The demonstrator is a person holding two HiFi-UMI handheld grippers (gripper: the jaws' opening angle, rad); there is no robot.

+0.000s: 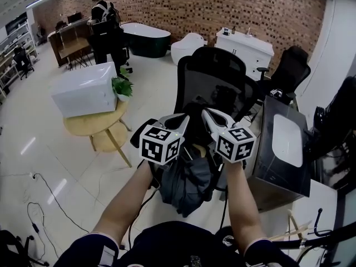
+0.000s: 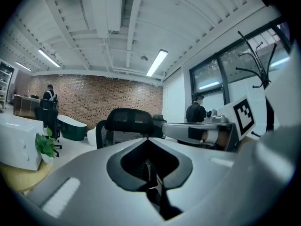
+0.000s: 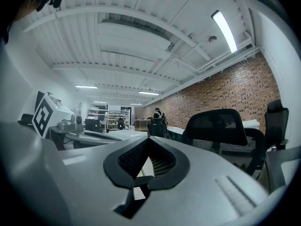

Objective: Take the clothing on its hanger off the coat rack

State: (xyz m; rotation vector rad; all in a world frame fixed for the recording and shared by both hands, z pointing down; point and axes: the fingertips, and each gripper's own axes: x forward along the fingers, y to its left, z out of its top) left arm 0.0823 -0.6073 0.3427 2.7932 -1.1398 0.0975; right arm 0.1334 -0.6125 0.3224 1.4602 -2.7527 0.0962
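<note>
The 2 grippers are held side by side at the same height, pointing roughly level and away from the person. The left gripper point(image 1: 179, 121) has its jaws closed, tips touching, so only the eye-shaped hollow between its black pads stays open; a dark strip runs through that hollow and down the slot nearer the camera; I cannot tell what it is or whether it is pinched. The right gripper point(image 1: 211, 115) is closed the same way, tips together; a dark bar lies across the near end of its hollow, equally hard to identify.

The clothing point(image 1: 186, 185), a dark grey garment, hangs bunched directly beneath both grippers, between the person's 2 forearms; its hanger cannot be made out in any view. The coat rack point(image 2: 254, 60), with thin black curved hooks, stands above and to the right of the left gripper, against the window, apart from the clothing.

Straight ahead of both grippers stands a black mesh office chair point(image 1: 214, 85). Ahead and to the left of the left gripper, well apart from it, is a round wooden table point(image 1: 94, 128); on it sit a white box point(image 1: 83, 89) and, just beside the box, a potted plant point(image 1: 122, 87).
</note>
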